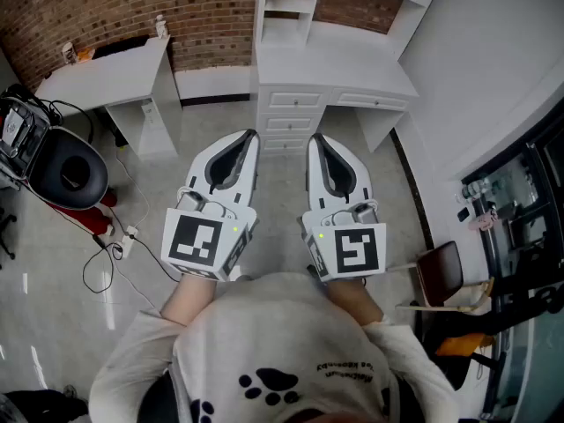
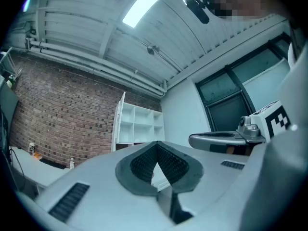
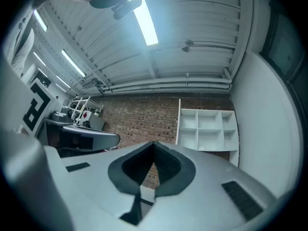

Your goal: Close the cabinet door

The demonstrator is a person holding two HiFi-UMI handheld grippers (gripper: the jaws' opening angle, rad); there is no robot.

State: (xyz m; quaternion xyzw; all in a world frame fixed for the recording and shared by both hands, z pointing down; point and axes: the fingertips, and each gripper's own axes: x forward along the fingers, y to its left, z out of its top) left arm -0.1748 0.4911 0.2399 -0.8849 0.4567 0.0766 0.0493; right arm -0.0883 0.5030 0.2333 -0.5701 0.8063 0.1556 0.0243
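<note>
We hold the left gripper [image 1: 253, 135] and the right gripper [image 1: 315, 137] side by side over the pale grey floor [image 1: 282, 192]. Both point toward the tall white cabinet with drawers and open shelf compartments [image 1: 295, 104], which stands against the red brick wall [image 1: 106, 7]. Each gripper's black ribbed pads [image 2: 144, 165] are pressed together at the tips, with nothing between them. The cabinet's thin white door [image 1: 261, 16] stands open, swung out edge-on at the left side of the upper shelves — well apart from both grippers.
</note>
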